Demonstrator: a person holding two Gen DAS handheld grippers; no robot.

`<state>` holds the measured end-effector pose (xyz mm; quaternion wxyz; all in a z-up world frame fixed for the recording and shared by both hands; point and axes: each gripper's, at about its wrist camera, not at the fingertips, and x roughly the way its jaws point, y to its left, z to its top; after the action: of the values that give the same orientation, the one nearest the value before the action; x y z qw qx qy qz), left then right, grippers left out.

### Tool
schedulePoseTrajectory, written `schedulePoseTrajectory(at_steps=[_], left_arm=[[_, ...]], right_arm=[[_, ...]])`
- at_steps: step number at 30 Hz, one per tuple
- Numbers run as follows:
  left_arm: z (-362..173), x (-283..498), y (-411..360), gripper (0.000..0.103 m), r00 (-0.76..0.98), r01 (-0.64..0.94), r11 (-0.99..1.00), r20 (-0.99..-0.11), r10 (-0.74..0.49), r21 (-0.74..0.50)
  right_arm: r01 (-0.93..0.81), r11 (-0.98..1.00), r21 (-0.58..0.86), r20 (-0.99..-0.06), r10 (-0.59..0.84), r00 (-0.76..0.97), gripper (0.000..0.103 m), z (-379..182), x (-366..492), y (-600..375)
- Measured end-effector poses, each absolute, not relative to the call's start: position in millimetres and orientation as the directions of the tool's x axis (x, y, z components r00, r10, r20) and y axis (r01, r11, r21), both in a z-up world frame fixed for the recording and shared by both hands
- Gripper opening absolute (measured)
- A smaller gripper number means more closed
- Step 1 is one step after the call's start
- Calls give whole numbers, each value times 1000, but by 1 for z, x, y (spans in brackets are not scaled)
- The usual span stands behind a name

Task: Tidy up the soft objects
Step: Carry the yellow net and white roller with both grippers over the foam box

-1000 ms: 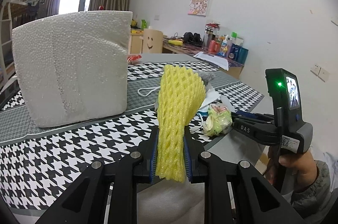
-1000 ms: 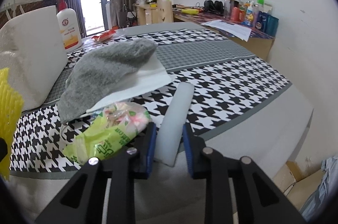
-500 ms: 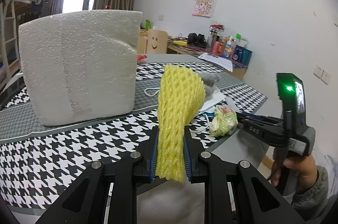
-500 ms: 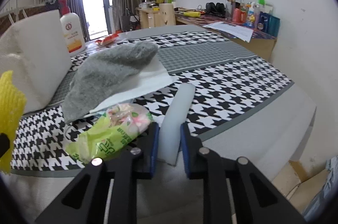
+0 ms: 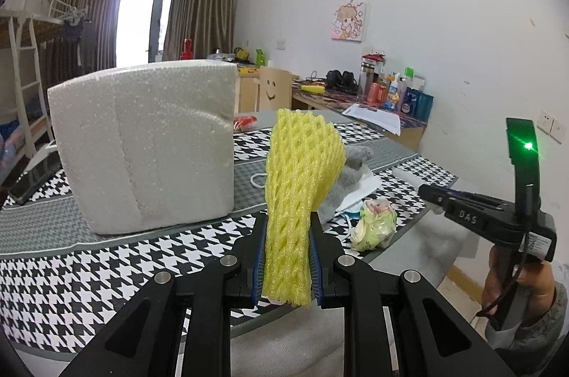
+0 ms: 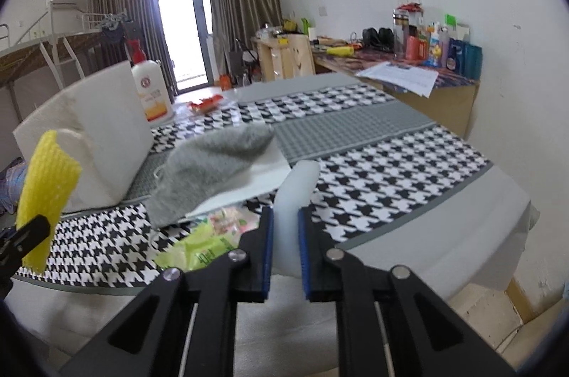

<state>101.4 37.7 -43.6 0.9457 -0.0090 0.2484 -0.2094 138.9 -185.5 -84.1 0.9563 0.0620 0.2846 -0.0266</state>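
The yellow foam net (image 5: 300, 199) is pinched upright in the left gripper (image 5: 287, 265), above the near table edge (image 6: 426, 235). The white foam tube (image 6: 293, 210) is clamped in the right gripper (image 6: 284, 256), whose jaws have just been closing; its long axis points forward over the table.

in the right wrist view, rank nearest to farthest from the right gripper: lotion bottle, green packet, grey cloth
1. green packet, just left of the right gripper
2. grey cloth, mid-table, ahead and left
3. lotion bottle, far left, behind the white foam block
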Motion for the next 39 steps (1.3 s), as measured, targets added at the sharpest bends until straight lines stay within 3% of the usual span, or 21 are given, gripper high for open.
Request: schedulePoseTrajectory(at_steps=[9,23,32,39], left_arm=[[-23,101,32,21,830,357,929,-423,-364,-100],[12,80,60,21,921,189,981,-340,-193,-45],[14,65,89,22,939,61,997,-335,-73,-47],[12,61,105,22,942,36,997,-332,-55,-64]], right_arm=[[30,995,94,-497,21,868,16,-63,133,-182],[-225,971,85,-386,240,891,17,-24,133,-134],[-378,923,66,-347,377,859,17,-10,127,-96],[-430,902,45,-340,419,842,17,-6,124,-80]])
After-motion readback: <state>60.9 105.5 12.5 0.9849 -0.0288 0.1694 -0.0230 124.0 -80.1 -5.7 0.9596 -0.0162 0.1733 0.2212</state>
